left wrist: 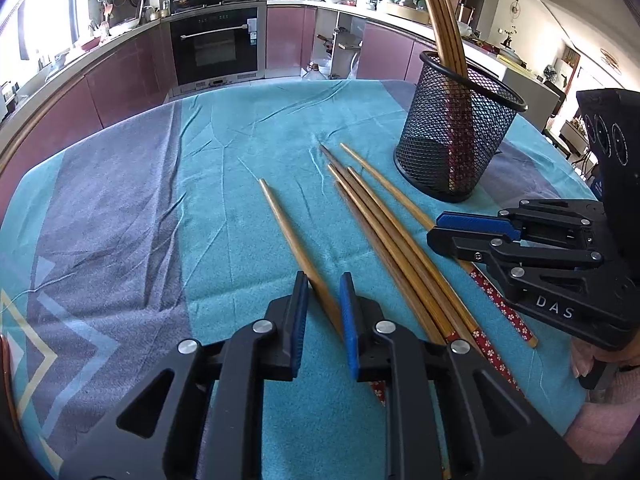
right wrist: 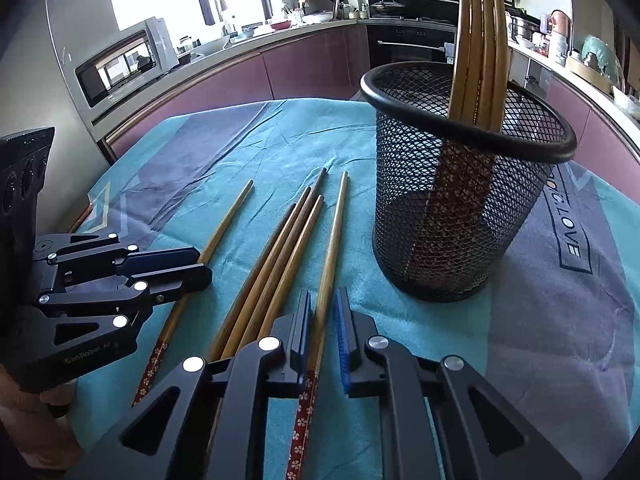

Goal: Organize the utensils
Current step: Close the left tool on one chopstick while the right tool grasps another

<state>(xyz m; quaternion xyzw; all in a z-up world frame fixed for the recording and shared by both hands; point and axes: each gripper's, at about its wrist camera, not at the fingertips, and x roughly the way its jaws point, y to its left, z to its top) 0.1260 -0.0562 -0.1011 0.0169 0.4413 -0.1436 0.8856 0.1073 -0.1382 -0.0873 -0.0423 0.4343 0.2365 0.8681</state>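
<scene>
A black mesh cup [left wrist: 452, 140] [right wrist: 452, 220] stands on the teal cloth with several wooden chopsticks [left wrist: 440, 20] [right wrist: 480, 40] upright in it. Several loose chopsticks [left wrist: 384, 248] [right wrist: 276, 256] with red flowered ends lie bundled on the cloth in front of it. My left gripper [left wrist: 324, 280] [right wrist: 202, 262] is shut on a single chopstick [left wrist: 288, 228] lying left of the bundle. My right gripper [right wrist: 324, 294] [left wrist: 434, 228] is shut on another chopstick [right wrist: 338, 220] at the bundle's right side, close to the cup.
The table wears a teal and grey cloth [left wrist: 140, 200]. Its far edge faces purple kitchen cabinets with an oven [left wrist: 216, 44] and a microwave [right wrist: 124, 64]. A hand [right wrist: 24, 408] holds the left gripper. A pink sleeve [left wrist: 600, 420] shows behind the right gripper.
</scene>
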